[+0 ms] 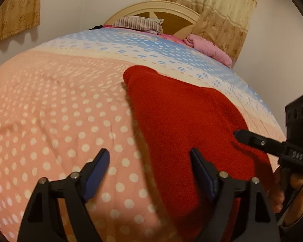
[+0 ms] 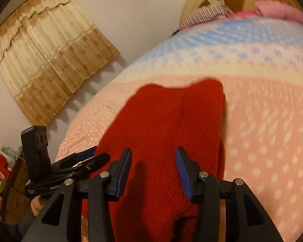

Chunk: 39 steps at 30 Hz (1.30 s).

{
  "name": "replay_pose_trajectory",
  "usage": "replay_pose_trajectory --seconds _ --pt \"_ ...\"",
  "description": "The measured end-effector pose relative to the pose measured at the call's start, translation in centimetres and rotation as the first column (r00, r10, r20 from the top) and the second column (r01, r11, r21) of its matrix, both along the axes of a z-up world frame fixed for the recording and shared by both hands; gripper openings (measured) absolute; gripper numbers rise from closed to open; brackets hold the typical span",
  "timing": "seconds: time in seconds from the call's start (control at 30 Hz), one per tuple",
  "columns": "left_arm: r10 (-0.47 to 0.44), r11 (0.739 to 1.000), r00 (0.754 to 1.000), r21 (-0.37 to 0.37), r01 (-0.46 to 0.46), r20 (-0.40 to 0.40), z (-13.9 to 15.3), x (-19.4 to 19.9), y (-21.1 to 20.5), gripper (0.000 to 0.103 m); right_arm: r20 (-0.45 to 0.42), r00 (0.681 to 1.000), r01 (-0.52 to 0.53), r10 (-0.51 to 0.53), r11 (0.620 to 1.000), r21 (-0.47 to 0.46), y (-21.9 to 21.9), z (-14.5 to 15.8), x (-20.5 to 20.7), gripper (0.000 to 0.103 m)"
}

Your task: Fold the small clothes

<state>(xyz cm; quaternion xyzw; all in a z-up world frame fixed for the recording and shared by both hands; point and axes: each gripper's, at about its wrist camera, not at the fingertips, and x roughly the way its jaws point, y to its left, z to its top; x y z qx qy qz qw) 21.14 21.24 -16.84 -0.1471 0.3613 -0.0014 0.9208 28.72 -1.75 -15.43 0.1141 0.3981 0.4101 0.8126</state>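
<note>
while both tools hang released above it, a red knitted garment [image 2: 163, 121] lies flat on the bed [image 1: 50, 111], on the peach, white-dotted part of the bedspread — short of the blue and cream bands near the headboard [image 1: 153, 12]. its knit is fine and ribbed, a faint crease runs lengthwise down its middle, and its far edge ends in two rounded corners with a shallow dip between them. the left tool [image 1: 149, 169] stands wide apart, one blue pad over the spread, the other over the garment's edge. the right tool [image 2: 153, 169] is partly spread over the cloth — nothing gripped.
</note>
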Motion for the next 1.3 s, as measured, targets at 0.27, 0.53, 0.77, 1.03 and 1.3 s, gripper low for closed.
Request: replay_pose_trajectory --seconds 0.27,0.53,0.77,1.03,1.3 --pt "0.022 1.0 0.999 0.013 -0.022 0.034 1.4 -2.3 -0.6 0.086 0.021 0.997 0.073 -0.073 0.997 0.021 -1.3 1.0 -1.3 0.046" --pt "0.045 0.997 0.993 0.06 -0.052 0.109 4.6 -5.4 -1.1 0.091 0.184 0.941 0.286 -0.284 0.958 0.012 -3.0 6.1 -8.0 0.057" --pt "0.032 0.997 0.984 0.065 -0.044 0.174 6.6 -6.2 -1.5 0.092 0.292 0.911 0.308 -0.291 0.951 -0.013 -2.7 8.9 -11.4 0.062" --pt "0.018 0.996 0.98 0.081 -0.034 0.199 7.1 -6.7 -2.1 0.092 0.33 0.892 0.325 -0.308 0.946 0.004 -2.9 10.2 -12.9 0.063" --pt "0.019 0.994 0.978 0.101 -0.04 0.205 7.3 -7.1 -2.7 0.097 0.329 0.889 0.334 -0.319 0.942 0.012 -3.1 9.9 -13.6 0.064"
